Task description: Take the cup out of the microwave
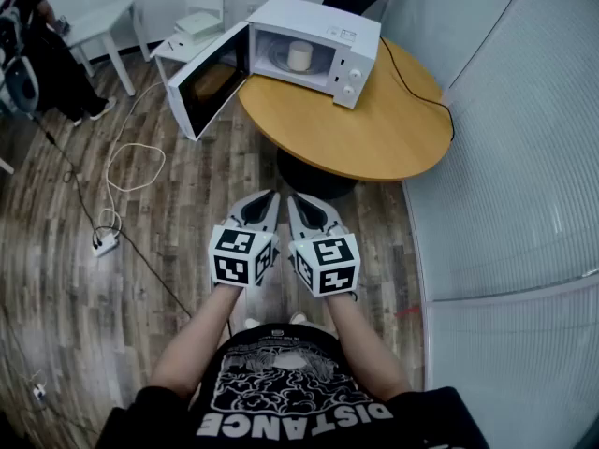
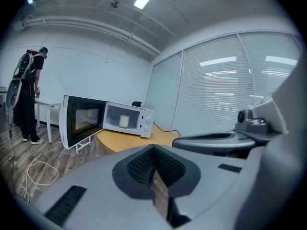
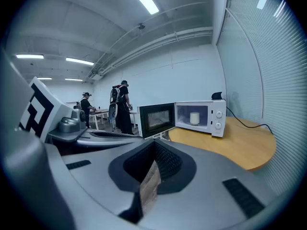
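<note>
Your L gripper (image 1: 271, 196) and R gripper (image 1: 294, 200): jaws on both closed tight, nothing between them. You hold them side by side over the wood floor (image 1: 150, 260), well short of the round table (image 1: 393, 129). Cup (image 1: 299, 56) stands upright inside the microwave (image 1: 351, 40) (door (image 1: 208, 84) swung wide open), neither gripper near it.

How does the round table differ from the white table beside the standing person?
The round table is wood-coloured, the white table white and straight-edged. The round table stands on one dark central base, the white table on thin legs. Both stand on the plank floor.
</note>
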`<state>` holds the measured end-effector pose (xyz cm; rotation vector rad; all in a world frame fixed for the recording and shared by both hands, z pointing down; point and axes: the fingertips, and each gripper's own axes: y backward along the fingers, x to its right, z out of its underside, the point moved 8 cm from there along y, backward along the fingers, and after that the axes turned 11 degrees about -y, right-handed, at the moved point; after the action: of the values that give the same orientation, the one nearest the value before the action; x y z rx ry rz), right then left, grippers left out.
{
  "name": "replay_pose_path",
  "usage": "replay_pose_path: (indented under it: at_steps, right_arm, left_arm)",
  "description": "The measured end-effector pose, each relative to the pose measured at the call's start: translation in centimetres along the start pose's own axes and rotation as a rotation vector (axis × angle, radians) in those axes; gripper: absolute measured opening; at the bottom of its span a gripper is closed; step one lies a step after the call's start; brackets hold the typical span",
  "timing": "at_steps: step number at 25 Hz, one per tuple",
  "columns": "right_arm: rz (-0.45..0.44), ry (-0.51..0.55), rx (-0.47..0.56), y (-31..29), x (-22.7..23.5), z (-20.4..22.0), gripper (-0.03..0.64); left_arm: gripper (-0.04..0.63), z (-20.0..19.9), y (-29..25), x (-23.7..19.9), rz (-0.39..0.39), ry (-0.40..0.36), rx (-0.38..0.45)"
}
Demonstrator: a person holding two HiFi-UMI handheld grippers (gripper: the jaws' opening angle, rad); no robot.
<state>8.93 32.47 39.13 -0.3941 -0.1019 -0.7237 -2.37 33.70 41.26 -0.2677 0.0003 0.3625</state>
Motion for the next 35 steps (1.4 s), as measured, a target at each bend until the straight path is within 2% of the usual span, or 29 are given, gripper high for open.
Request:
replay_pose_path:
  at_steps: [8, 15, 25, 35]
  right_arm:
    - [0.036, -0.014, 0.000, -1.3, -1.0, 0.4, 0.015]
    - [0.059, -0.017, -0.004, -2.4, -0.1, 0.3, 0.015]
    - [0.028, -0.024, -0.004, -7.1, 5.4, -2.3, 0.015]
    - [-0.044, -0.025, -0.043, -12.2, 11.4, -4.7, 0.015]
  left_arm:
    - [0.009, 0.6, 0.3, -1.9, 0.028, 0.006, -0.002]
    - [0.009, 0.6, -1.5, -2.6, 0.051, 0.015, -0.003]
    - [0.009, -1.1, -8.5, -4.2, 0.022, 0.005, -0.008]
    - [0.009, -2.8, -15.7, -5.7, -0.048, 0.030, -0.032]
